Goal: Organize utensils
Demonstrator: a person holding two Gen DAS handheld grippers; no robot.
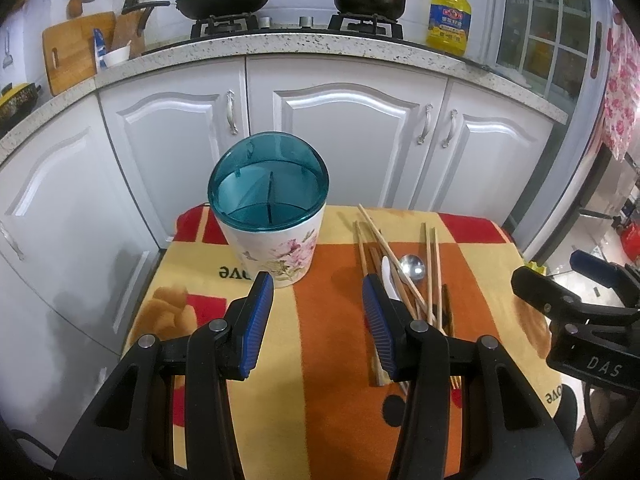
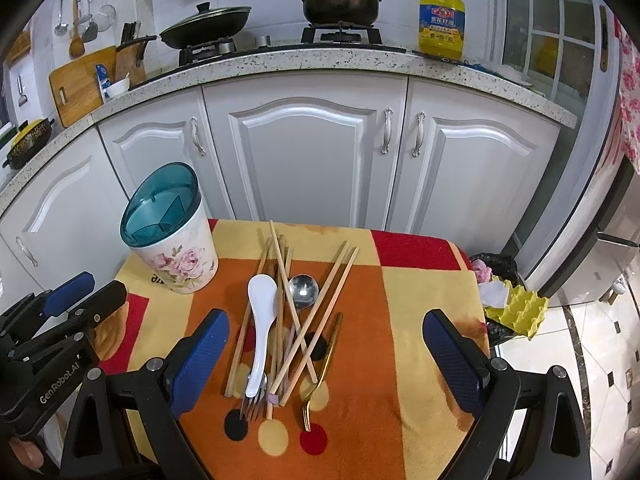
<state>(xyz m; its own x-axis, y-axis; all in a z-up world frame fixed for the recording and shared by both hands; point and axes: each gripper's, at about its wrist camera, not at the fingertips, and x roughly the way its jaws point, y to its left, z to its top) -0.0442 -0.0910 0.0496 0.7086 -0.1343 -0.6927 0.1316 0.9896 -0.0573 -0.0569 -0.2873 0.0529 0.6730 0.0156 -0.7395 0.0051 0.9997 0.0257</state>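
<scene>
Through my left wrist camera, my left gripper [image 1: 318,320] hangs wide apart and empty over the fuzzy orange-and-yellow cloth [image 1: 328,360]. The holder [image 1: 272,220], a glossy white tub printed with pink flowers and topped by a translucent teal divided insert, stands upright at frame centre, just beyond my left pad. The utensils lie to its right, partly behind my right pad, so I can't quite tell how many chopsticks there are.

Through my right wrist camera, my right gripper [image 2: 326,360] is also spread wide and carries nothing, straddling the heap. Pale wooden chopsticks [image 2: 316,316] cross one another loosely; a smooth white ceramic spoon [image 2: 262,320] lies among them, a shiny steel ladle-spoon [image 2: 303,288] sits beside it, a gold fork [image 2: 320,376] and a steel fork [image 2: 256,398] point toward the lower edge. The holder is at middle left.

Nothing is sorted yet, I judge; I'm about to make a first pick. The slim round sticks will need a narrow, low pinch.
</scene>
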